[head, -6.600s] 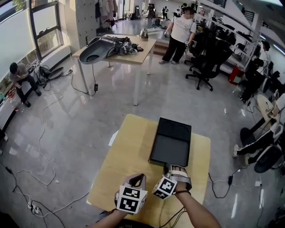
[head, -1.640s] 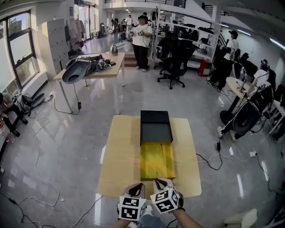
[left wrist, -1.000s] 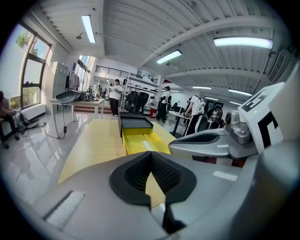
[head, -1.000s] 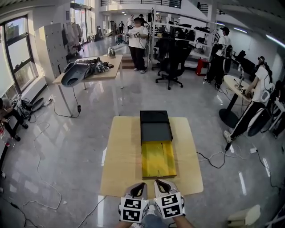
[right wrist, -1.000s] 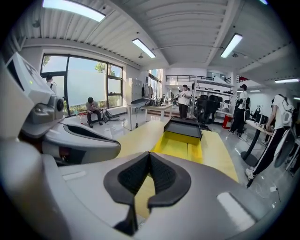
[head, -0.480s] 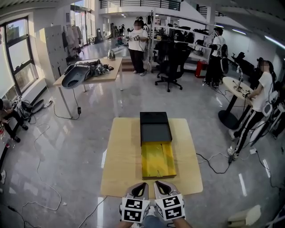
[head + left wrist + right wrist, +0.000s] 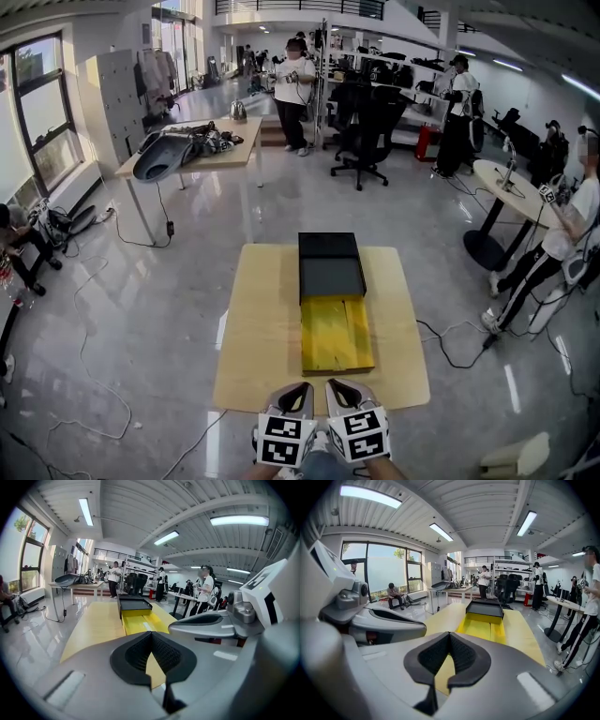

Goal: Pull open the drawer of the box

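Observation:
A black box (image 7: 331, 265) stands on the far half of the wooden table (image 7: 262, 328). Its yellow drawer (image 7: 337, 334) is pulled out toward me, empty inside. My two grippers hang side by side just off the table's near edge, well short of the drawer front. The left gripper (image 7: 299, 390) is shut on nothing, and so is the right gripper (image 7: 339, 387). In the left gripper view the shut pads (image 7: 151, 637) point at the drawer (image 7: 136, 622) and box (image 7: 133, 604). The right gripper view shows its shut pads (image 7: 449, 638) below the drawer (image 7: 483, 627) and box (image 7: 487, 606).
Bare table top lies on both sides of the box. A second table (image 7: 192, 150) with gear stands far left. Office chairs (image 7: 370, 122) and several people stand at the back. A cable (image 7: 450, 337) trails on the floor right of the table.
Both grippers have drawn slightly back from the table edge, still shut and side by side. The drawer, closed with the right gripper at its front in the oldest frame, now stays pulled out.

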{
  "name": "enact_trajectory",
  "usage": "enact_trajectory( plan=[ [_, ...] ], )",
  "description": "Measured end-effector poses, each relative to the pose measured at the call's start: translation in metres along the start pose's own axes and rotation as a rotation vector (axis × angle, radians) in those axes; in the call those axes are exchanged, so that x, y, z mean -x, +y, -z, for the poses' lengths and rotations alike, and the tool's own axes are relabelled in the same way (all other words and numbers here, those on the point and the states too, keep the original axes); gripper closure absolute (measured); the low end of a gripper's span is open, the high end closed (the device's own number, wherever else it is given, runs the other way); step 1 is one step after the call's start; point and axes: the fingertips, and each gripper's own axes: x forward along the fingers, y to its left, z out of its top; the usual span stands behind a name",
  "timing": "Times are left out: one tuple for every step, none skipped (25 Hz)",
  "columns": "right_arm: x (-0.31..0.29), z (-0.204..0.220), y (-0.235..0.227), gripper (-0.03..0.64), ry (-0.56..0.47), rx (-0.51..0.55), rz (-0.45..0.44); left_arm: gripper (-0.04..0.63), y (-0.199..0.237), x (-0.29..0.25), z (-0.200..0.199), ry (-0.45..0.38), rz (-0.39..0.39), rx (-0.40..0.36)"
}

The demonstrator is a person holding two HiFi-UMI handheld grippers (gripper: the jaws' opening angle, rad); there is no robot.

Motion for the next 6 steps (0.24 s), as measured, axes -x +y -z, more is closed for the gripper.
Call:
enact_trajectory(
  plan=[
    [-0.005,0.005,0.003,0.611,0.001,0.0,-0.001,0.584,0.004,-0.002,0.006,0.001,-0.001,0.002],
    [-0.013,0.01,0.012,0.611,0.001,0.0,-0.002,0.584,0.014,0.0,0.015,0.001,-0.001,0.003],
    [-0.02,0.014,0.023,0.611,0.001,-0.001,-0.002,0.584,0.025,0.004,0.022,0.002,-0.001,0.003],
    [-0.028,0.016,0.033,0.611,0.0,0.0,-0.002,0.584,0.037,0.007,0.028,0.001,-0.001,0.002],
    [-0.036,0.017,0.043,0.611,-0.002,0.0,-0.002,0.584,0.048,0.01,0.034,0.001,-0.001,0.002],
    [-0.043,0.018,0.052,0.611,-0.004,0.001,-0.002,0.584,0.058,0.012,0.038,0.0,0.0,0.002]
  ],
)
